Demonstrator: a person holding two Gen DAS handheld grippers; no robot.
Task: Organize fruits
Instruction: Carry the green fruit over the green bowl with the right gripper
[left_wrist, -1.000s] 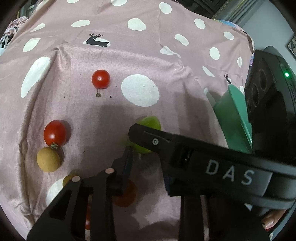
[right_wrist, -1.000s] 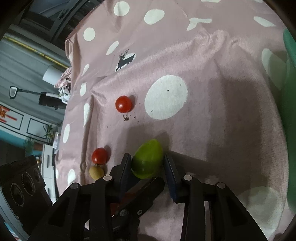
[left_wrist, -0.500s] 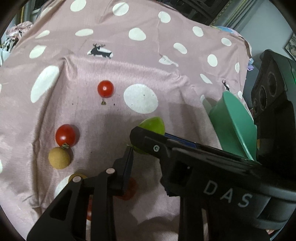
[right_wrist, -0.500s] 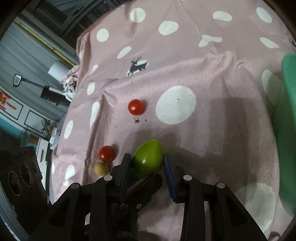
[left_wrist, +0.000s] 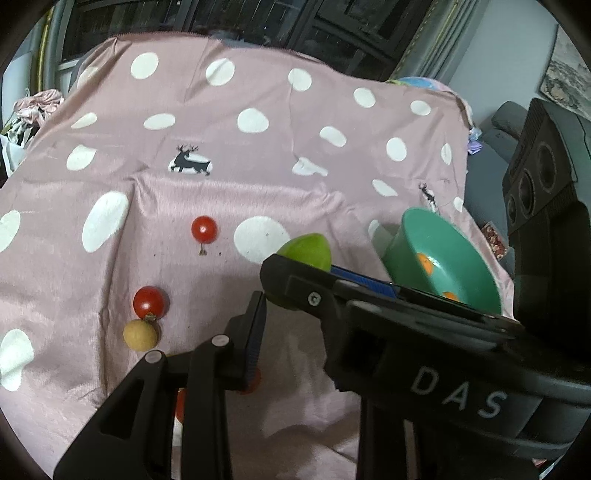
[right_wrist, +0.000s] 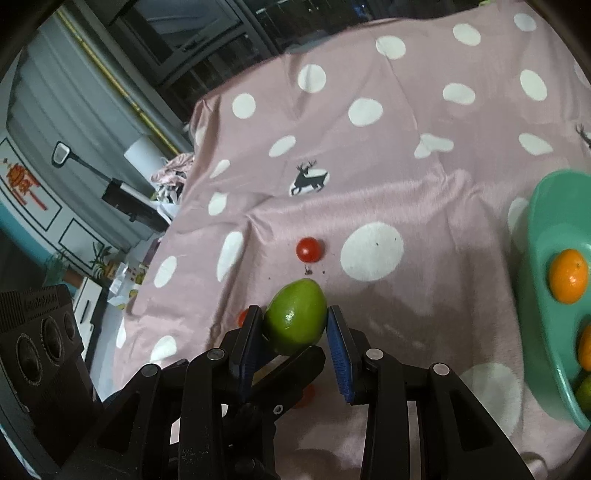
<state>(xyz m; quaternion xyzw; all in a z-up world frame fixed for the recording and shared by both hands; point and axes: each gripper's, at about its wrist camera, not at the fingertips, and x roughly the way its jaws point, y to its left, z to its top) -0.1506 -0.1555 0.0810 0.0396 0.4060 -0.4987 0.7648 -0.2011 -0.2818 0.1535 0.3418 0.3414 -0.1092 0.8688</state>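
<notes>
A smooth, egg-shaped green fruit (right_wrist: 296, 320) is pinched between the blue-padded fingers of the right hand-held gripper (right_wrist: 295, 332) and is held clear above the pink cloth with white dots and small deer prints (left_wrist: 258, 155) that covers the desk. In the left wrist view the right hand-held gripper crosses the frame in front, so only one finger of the left hand-held gripper (left_wrist: 255, 332) is seen; its jaws are pressed almost together, with nothing seen between them.

To the right, a teal plastic bowl (right_wrist: 535, 236) stands near the cloth's right edge, with round orange fruits (right_wrist: 568, 270) inside. Between the held fruit and the bowl, a stretch of bare cloth is left open. Ahead of the fruit, a small red cherry tomato (right_wrist: 308, 249) lies beside a large white dot, with dark crumbs just below it. To the left, a second red tomato (left_wrist: 148, 301) is seen touching a tan round fruit (left_wrist: 140, 335).

The far edge of the cloth is backed by dark glazed cabinet doors (left_wrist: 221, 22). Beyond the left edge, a grey curtain (right_wrist: 74, 96) and a crumpled pile of cloth (right_wrist: 171, 173) are seen.
</notes>
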